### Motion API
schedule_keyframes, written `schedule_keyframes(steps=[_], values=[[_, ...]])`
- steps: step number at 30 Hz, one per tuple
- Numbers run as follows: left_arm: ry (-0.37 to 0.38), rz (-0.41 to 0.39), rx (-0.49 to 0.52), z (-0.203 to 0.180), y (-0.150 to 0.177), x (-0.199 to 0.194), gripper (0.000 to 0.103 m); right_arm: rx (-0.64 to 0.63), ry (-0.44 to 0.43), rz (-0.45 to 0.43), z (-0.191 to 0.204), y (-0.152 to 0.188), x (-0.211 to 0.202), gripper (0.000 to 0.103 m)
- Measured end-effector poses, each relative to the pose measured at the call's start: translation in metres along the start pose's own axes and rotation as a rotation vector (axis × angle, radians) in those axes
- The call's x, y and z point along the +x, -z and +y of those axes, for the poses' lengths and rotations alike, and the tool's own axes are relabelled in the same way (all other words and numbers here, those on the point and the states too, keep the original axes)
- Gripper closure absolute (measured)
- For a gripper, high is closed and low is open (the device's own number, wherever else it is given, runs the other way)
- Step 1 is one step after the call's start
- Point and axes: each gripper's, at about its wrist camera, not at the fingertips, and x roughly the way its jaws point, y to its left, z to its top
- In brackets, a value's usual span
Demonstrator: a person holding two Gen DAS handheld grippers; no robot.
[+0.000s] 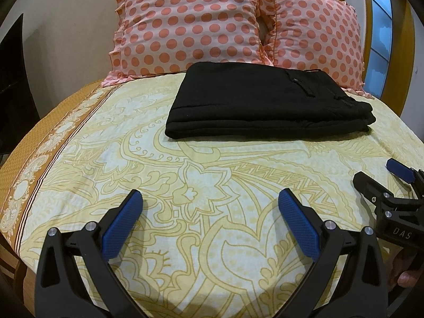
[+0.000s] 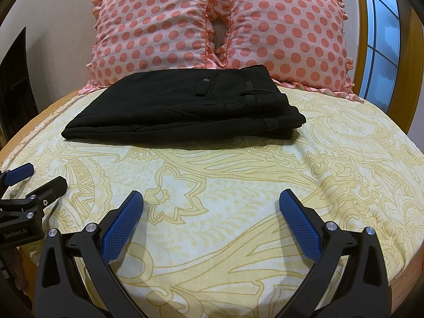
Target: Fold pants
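Note:
Black pants (image 1: pixel 265 103) (image 2: pixel 185 106) lie folded into a compact stack on the yellow patterned bedsheet (image 1: pixel 201 180) (image 2: pixel 238 175), just in front of the pillows. A pocket button and waistband show on top in the right wrist view. My left gripper (image 1: pixel 210 198) is open, well short of the pants, with nothing between its blue pads. My right gripper (image 2: pixel 212 198) is open too, equally far back and empty. In the left wrist view the right gripper (image 1: pixel 376 177) shows at the right edge; in the right wrist view the left gripper (image 2: pixel 39 177) shows at the left edge.
Two pink pillows with orange dots (image 1: pixel 190 23) (image 2: pixel 286 31) lean against the wall behind the pants. A wooden frame and a window (image 1: pixel 381 37) (image 2: pixel 381 34) stand at the right. A dark object (image 1: pixel 16 79) sits at the left. The bed's orange border (image 1: pixel 39 143) runs along the left side.

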Motion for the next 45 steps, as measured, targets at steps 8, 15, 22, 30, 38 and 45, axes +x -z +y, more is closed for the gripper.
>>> schedule_keyframes(steps=[8, 15, 22, 30, 38, 45], values=[[0.000, 0.000, 0.001, 0.0004, -0.0006, 0.0001, 0.002, 0.001, 0.001, -0.001, 0.0004, 0.0001, 0.0001, 0.001], [0.000, 0.003, 0.000, 0.0002, -0.0006, 0.0004, 0.002, 0.002, 0.002, -0.001, 0.0009, 0.0002, -0.0001, 0.001], [0.000, 0.002, 0.000, 0.0005, -0.0007, 0.0003, 0.002, 0.002, 0.003, -0.001, 0.0014, 0.0002, 0.0000, 0.001], [0.000, 0.001, 0.000, 0.0008, 0.0001, 0.0008, 0.002, 0.002, 0.004, -0.001, 0.0015, 0.0002, -0.0001, 0.001], [0.002, -0.008, 0.006, 0.0006, 0.0012, 0.0003, 0.002, 0.003, 0.004, -0.002, 0.0016, 0.0003, -0.0001, 0.001], [0.003, -0.015, 0.008, -0.0009, 0.0020, -0.0013, 0.002, 0.003, 0.004, -0.002, 0.0016, 0.0003, -0.0002, 0.001]])
